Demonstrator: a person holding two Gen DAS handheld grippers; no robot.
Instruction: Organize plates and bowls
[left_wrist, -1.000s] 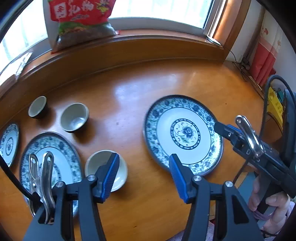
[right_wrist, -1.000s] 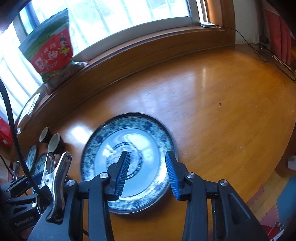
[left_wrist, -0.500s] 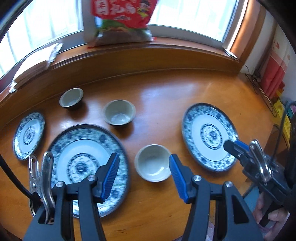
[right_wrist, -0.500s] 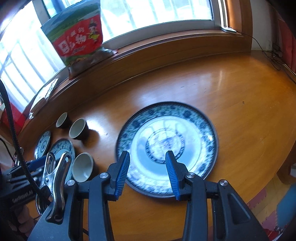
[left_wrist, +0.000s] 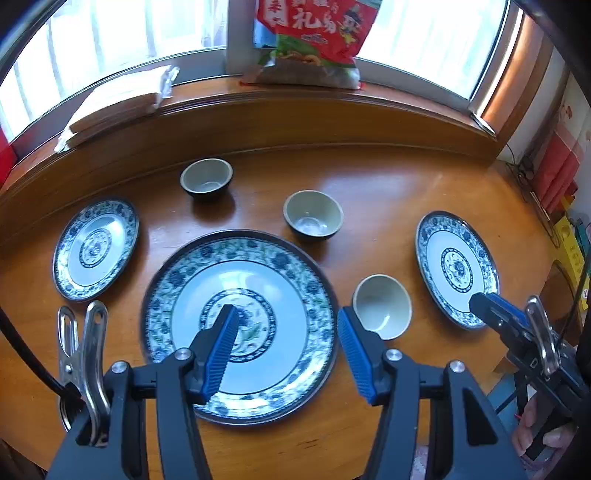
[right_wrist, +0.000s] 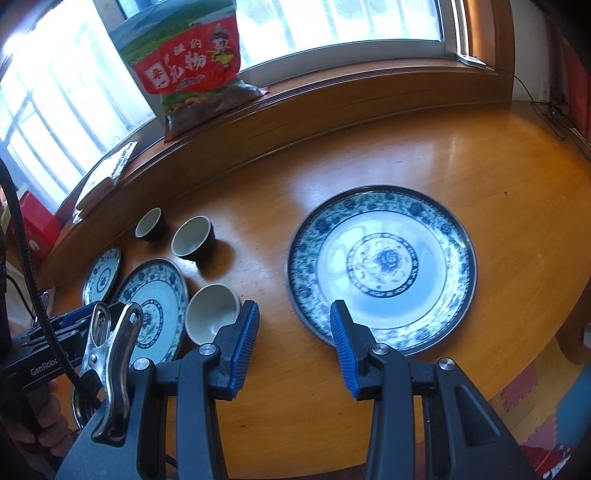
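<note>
Bright window (left_wrist: 424, 40), perhaps curved sill (left_wrist: 295, 99)

Three blue-patterned plates lie on the surface (left_wrist: 388, 177): a large one (left_wrist: 240, 325), a small one at left (left_wrist: 96, 249) and a small one at right (left_wrist: 458, 267). Three bowls stand among them: a dark one (left_wrist: 207, 178), a second (left_wrist: 313, 216) and a pale one (left_wrist: 382, 306). One snack bag (left_wrist: 314, 40) stands on the sill.

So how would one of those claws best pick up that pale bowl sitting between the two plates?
By the rim. The bowl stands upright and open-topped, so probably come from above with one finger inside and one outside the wall. The near side, facing the left claw, looks freest: the big plate lies close on one side and the right plate on the other.
</note>
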